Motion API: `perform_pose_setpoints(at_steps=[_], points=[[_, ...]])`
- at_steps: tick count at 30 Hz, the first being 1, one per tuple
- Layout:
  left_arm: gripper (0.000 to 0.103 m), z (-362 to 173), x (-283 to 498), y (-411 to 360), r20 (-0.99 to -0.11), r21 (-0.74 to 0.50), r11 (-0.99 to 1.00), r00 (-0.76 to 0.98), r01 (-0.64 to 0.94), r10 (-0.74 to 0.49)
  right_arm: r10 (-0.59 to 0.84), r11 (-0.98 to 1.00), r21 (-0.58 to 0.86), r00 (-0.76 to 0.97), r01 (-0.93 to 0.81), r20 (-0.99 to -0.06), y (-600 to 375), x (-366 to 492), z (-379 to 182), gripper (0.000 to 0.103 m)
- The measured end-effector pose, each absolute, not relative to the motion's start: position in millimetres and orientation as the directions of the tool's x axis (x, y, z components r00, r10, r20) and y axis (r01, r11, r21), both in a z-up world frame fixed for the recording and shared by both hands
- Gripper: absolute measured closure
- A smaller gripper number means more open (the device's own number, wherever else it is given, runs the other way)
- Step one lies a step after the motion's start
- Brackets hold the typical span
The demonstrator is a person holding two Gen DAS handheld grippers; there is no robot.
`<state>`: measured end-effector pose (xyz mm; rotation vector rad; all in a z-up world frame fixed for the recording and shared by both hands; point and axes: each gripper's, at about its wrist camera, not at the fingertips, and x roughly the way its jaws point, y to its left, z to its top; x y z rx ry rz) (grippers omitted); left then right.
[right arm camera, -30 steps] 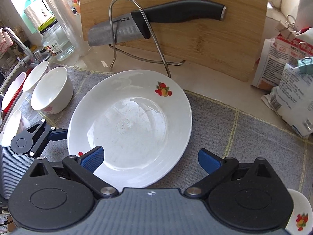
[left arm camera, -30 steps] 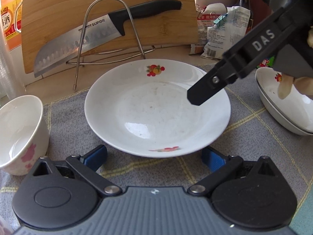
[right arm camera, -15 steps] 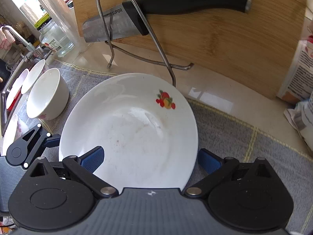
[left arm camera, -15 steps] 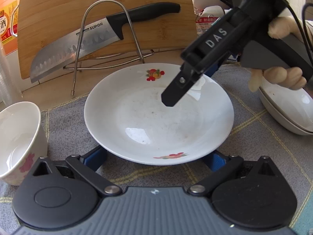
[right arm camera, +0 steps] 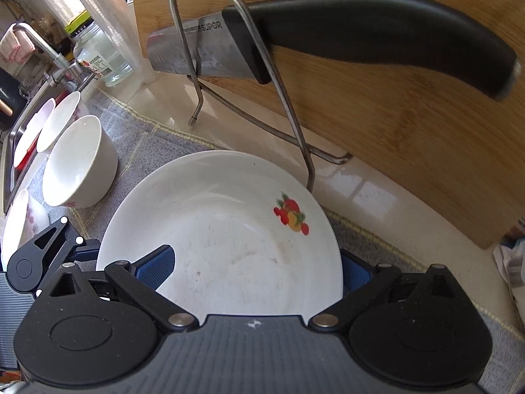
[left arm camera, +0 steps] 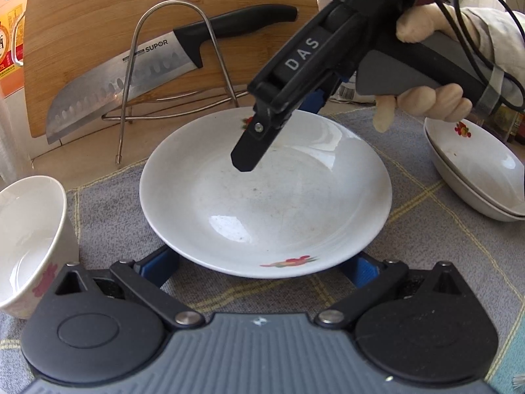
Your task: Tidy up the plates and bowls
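A shallow white ceramic plate with red fruit motifs (left arm camera: 265, 197) lay on a grey checked cloth (left arm camera: 426, 239) covering the surface, between both sets of tongs. The left tongs (left arm camera: 259, 267) stood open, blue pads flanking the plate's near rim. The right tongs (right arm camera: 256, 267) were spread wide over its far side. A white floral bowl (left arm camera: 29, 246) sat beside it; stacked white dishes (left arm camera: 475, 170) rested apart.
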<state>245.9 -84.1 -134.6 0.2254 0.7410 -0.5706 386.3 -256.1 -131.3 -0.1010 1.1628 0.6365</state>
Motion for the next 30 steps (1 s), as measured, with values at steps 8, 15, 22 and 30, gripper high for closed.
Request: perform_pose_setpoints(at_steps=[8,15,22,30], points=[[0.0,-131.1,247.9,-84.6,-0.703,0.0,0.822,0.585,0.569,-0.405,0.421,0.809,0.242,0.241,-0.535,-0.874,-253.2,388.9,-132.0,0.0],[0.0,-130.2,249.9,-84.1,-0.704,0.003,0.817,0.582,0.577,-0.408,0.431,0.8,0.251,0.231,-0.545,-0.872,-253.0,388.3,-132.1,0.0],[0.0,-129.7,250.9,-83.7,-0.705,0.007,0.814,0.58,0.581,-0.408,0.441,0.794,0.261,0.225,-0.55,-0.869,-254.6,389.5,-132.1,0.0],[0.0,-128.1,248.2,-88.8,-0.698,0.045,0.801,0.592,0.597,-0.402,0.439,0.791,0.254,0.226,-0.557,-0.869,-253.9,389.8,-131.8,0.0]])
